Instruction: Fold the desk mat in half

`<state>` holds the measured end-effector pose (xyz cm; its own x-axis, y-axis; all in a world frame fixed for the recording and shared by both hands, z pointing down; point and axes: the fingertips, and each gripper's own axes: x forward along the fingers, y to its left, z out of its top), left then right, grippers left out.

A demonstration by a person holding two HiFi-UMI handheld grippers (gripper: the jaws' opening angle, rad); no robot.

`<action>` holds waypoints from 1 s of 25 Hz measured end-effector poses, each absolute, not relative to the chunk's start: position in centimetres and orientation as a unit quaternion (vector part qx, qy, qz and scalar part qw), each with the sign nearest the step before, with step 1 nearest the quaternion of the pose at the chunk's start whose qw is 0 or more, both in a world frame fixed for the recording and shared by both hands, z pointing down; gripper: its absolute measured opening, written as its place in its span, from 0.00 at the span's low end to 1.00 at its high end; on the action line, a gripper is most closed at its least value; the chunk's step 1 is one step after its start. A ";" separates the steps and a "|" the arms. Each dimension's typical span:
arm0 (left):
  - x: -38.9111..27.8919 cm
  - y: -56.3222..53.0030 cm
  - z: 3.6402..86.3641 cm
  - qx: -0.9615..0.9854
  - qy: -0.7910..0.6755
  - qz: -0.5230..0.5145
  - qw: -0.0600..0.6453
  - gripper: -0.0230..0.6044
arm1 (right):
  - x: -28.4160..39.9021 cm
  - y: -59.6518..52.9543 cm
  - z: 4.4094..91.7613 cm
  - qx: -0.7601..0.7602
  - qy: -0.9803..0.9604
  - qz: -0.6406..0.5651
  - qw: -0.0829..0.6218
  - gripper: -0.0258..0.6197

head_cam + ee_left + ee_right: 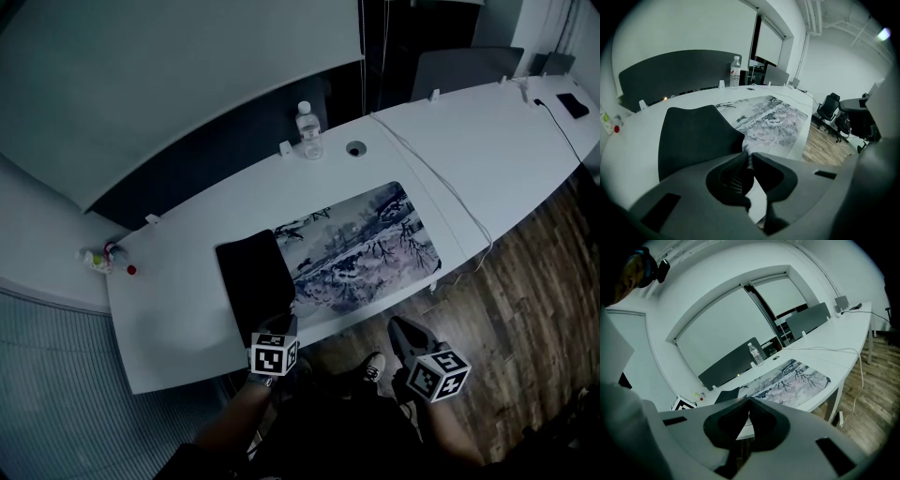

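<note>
- Desk mat point(361, 246) lies lengthwise on the white curved worktop point(178, 328), close to the near edge, ink-landscape print facing up.
- Mat's left end is turned over onto itself: a black underside flap point(251, 279) lies on the printed face. The flap covers only the left part; most of the print is exposed.
- Left hand-held gripper point(284, 322) is at the flap's near corner, by the worktop's edge. Its own view shows the left hand-held gripper point(746, 154) clenched on a thin lip of the mat, with fabric pinched between the jaws.
- Right hand-held gripper point(399, 324) hangs off the worktop, over the wood floor point(525, 281), apart from the mat. Its view shows the right hand-held gripper point(749, 400) with jaws closed tip to tip, nothing between them.
- Water bottle point(308, 131), a cable port point(355, 148) and a white cable point(450, 187) sit beyond or beside the mat, none touching the flap.
- Progress, as judged: fold begun, well short of half. The turned-over edge lies far from the mat's right end.
- Left to do: carry the gripped edge across to the right end, line up the corners, lay it flat.
- Only the near corner is held; the far corner of the flap may lag and skew the fold.
</note>
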<state>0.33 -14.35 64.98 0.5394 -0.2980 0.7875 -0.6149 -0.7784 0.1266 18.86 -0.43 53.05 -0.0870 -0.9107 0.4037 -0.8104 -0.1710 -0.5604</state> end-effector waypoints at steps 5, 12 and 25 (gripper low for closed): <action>1.7 -13.9 64.9 0.854 -0.269 0.401 0.194 0.11 | 20.3 0.4 53.1 -0.674 0.640 -0.362 0.071 0.08; 3.6 -13.4 64.8 0.853 -0.276 0.401 0.189 0.10 | 22.5 1.4 53.3 -0.673 0.644 -0.357 0.067 0.08; 7.5 -11.7 65.0 0.849 -0.282 0.403 0.192 0.10 | 26.3 3.3 53.4 -0.669 0.652 -0.351 0.066 0.08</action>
<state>7.51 -11.68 65.01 0.5164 -0.3250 0.7923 -0.6337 -0.7673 0.0982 26.33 3.28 53.36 -0.0966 -0.9185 0.3835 -0.8266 -0.1406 -0.5450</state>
